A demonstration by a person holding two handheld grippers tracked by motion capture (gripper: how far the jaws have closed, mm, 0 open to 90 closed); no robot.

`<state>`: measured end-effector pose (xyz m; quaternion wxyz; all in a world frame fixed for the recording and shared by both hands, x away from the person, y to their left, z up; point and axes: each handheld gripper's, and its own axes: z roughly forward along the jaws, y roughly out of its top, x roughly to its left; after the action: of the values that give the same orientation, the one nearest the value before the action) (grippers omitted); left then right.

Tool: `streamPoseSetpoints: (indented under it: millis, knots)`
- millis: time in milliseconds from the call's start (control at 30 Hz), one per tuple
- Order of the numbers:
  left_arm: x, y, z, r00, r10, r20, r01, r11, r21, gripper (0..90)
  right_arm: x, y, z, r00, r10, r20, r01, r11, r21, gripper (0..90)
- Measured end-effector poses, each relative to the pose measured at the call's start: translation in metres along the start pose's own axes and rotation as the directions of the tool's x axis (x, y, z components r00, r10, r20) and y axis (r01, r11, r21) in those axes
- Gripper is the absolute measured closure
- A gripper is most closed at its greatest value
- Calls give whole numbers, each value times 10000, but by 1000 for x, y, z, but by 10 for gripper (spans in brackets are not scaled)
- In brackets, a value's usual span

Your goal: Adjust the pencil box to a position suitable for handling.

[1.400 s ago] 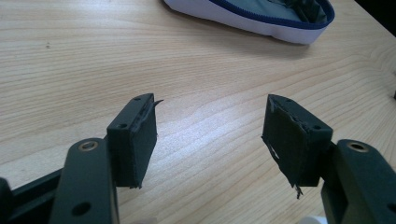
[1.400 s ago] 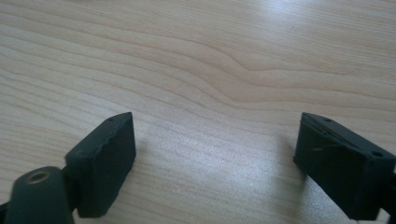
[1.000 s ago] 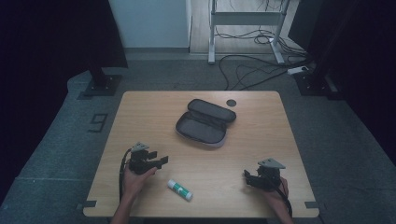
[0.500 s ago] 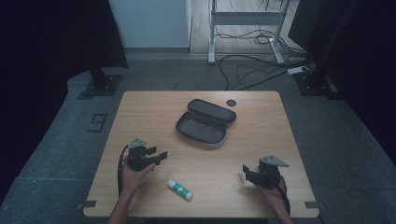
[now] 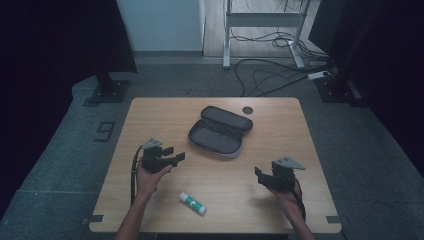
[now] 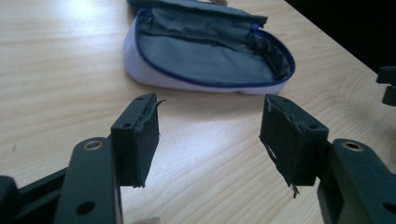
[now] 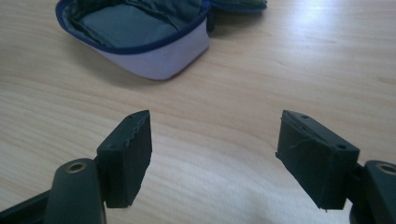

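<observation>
Both hands are up off the wooden table (image 5: 310, 150), one gripper in each, and nothing is held in either. The left gripper (image 5: 176, 156) sits over the near left part of the tabletop with its jaws spread wide and pointing across toward the open pencil case (image 5: 220, 132); in the left gripper view the left gripper (image 6: 210, 130) shows bare wood in the gap between the two black pads, and the pencil case (image 6: 210, 51) lies straight ahead beyond the tips, its grey lining facing up, blue zip edge running round the rim, apart from the jaws. Over on the near right, the right gripper (image 5: 260, 175) points inward to the left, jaws parted and empty, and they have just been closing a little, with nothing between them. In the right gripper view the right gripper (image 7: 212, 154) frames plain tabletop, and the pencil case (image 7: 135, 32) lies ahead and off toward the upper left, its pale outer shell turned this way, well clear of the pads. The case rests near the middle of the table, lid flap folded back toward the far edge, lying between the two grippers and farther out than both. A white glue stick (image 5: 192, 202) with a green band lies on its side near the front edge, between the two forearms, closer to the left hand (image 5: 150, 176), touched by neither tool. A small dark disc (image 5: 247, 109) sits just past the case at the far side.
</observation>
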<state>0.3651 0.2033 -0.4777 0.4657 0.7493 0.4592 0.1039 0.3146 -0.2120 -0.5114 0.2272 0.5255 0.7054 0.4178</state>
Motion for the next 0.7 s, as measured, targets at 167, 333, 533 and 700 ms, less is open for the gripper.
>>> streamPoseSetpoints:
  millis: [167,333,533,700]
  knots:
    - [-3,6,5,9998,178,4,-178,9998,125,376,2,7,7,10000,36,-31,-36,10000,-30,275]
    - [1,8,6,9999,91,-101,-90,9999,99,380,5,11,15,9998,63,-172,-61,9999,129,279]
    - [1,15,11,9997,149,-217,-146,9998,166,382,8,19,21,9996,69,-279,-66,9999,108,284]
    - [2,24,24,9994,78,-328,-72,9998,196,388,13,27,31,9993,17,-378,-13,9999,107,294]
